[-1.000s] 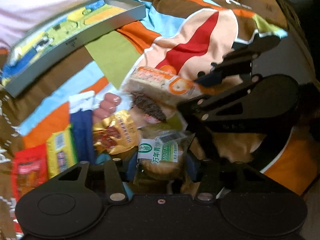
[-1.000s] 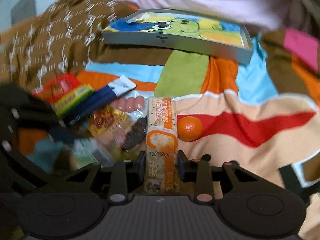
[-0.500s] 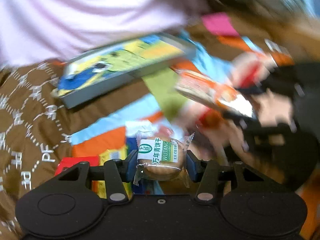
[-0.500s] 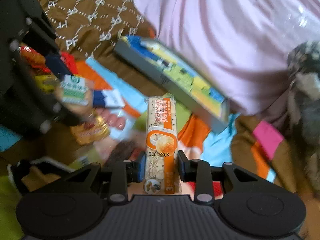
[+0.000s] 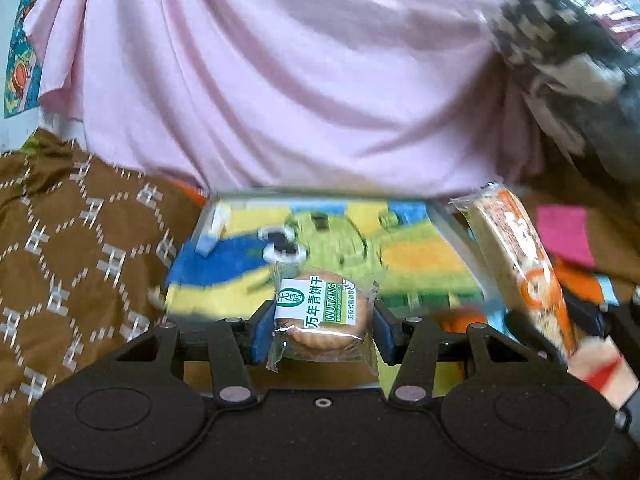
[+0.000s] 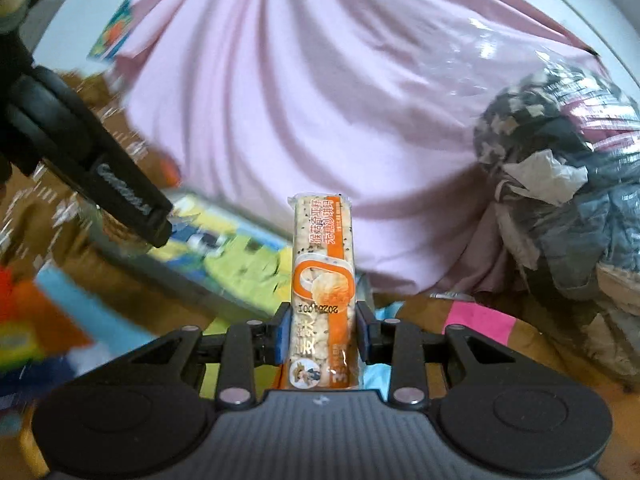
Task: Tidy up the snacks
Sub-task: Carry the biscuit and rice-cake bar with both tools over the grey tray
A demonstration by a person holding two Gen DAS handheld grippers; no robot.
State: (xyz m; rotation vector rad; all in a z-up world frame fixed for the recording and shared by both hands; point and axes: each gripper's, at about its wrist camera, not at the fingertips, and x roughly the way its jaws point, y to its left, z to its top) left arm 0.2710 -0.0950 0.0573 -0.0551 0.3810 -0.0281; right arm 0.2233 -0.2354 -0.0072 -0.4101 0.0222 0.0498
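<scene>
The left gripper [image 5: 320, 330] is squeezed tight on a round cookie pack [image 5: 322, 316] with a green and white label — its blue pads press both sides. Just past it lies a flat tray [image 5: 248, 196] with a cartoon picture inside, blurry here. The right gripper [image 6: 322, 330] is closed on a long orange rice bar [image 6: 323, 280], which stands up between its 2 fingers. The bar also shows at the right in the left view. A big pink cloth [image 5: 280, 80] hangs behind the tray. A brown blanket [image 5: 72, 240] with white marks lies to the left.
</scene>
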